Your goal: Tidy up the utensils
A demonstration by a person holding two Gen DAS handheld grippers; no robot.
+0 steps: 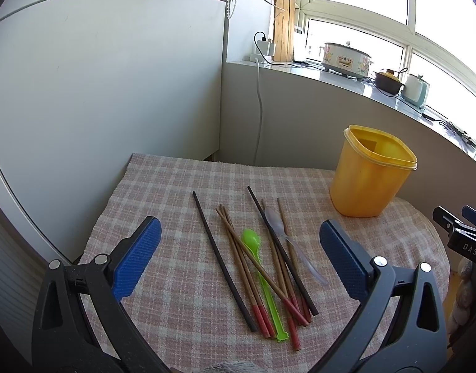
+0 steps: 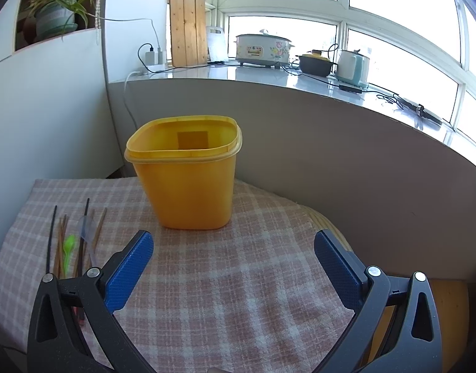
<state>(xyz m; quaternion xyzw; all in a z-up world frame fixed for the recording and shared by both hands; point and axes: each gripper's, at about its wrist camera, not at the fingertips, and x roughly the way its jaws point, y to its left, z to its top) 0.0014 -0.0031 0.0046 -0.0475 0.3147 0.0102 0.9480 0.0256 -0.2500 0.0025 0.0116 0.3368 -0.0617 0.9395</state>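
Sunlit windowsill behind, checked cloth [image 1: 175, 186] below: we hold left gripper [image 1: 238, 258] and right gripper [image 2: 233, 264] spread, empty. Chopsticks [image 1: 238, 258] and green spoon [image 1: 253, 242] lie mid-cloth; yellow bin [image 2: 188, 183] near its far right corner. Best pinch one piece cleanly.

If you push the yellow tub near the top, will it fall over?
Probably. The yellow tub looks empty, tall and narrower at its base, so likely light and tippy. The checked cloth may grip its bottom, making it tip rather than slide.

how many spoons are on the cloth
2: a green spoon mid-pile under a chopstick, and a clear spoon right of it. None seem hidden.
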